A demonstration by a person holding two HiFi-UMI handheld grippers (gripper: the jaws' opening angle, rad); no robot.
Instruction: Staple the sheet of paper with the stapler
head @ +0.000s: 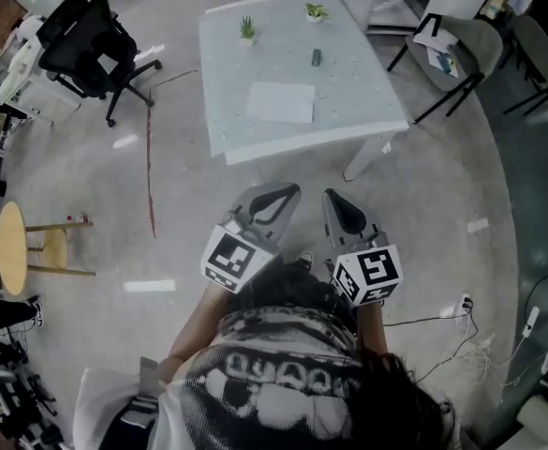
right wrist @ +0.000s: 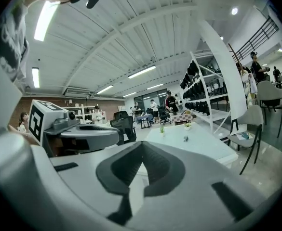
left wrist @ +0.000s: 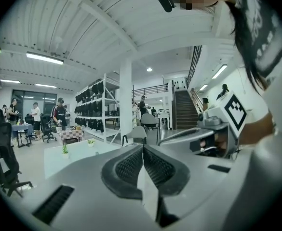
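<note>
On table [head: 360,92], flat white sheet [head: 280,102]

This is a big open workroom, part office and part lab, with a pale polished floor [head: 255,251], a white tabletop [head: 348,92] standing alone in the middle, a black office chair [head: 86,40] on wheels and cables [head: 423,323] trailing loose. Tall shelves [left wrist: 95,112] loaded with dark gear stand under long strip lights [left wrist: 44,57]. A staircase [left wrist: 183,109] climbs to an upper gallery, and people [left wrist: 60,112] stand about farther back.
</note>
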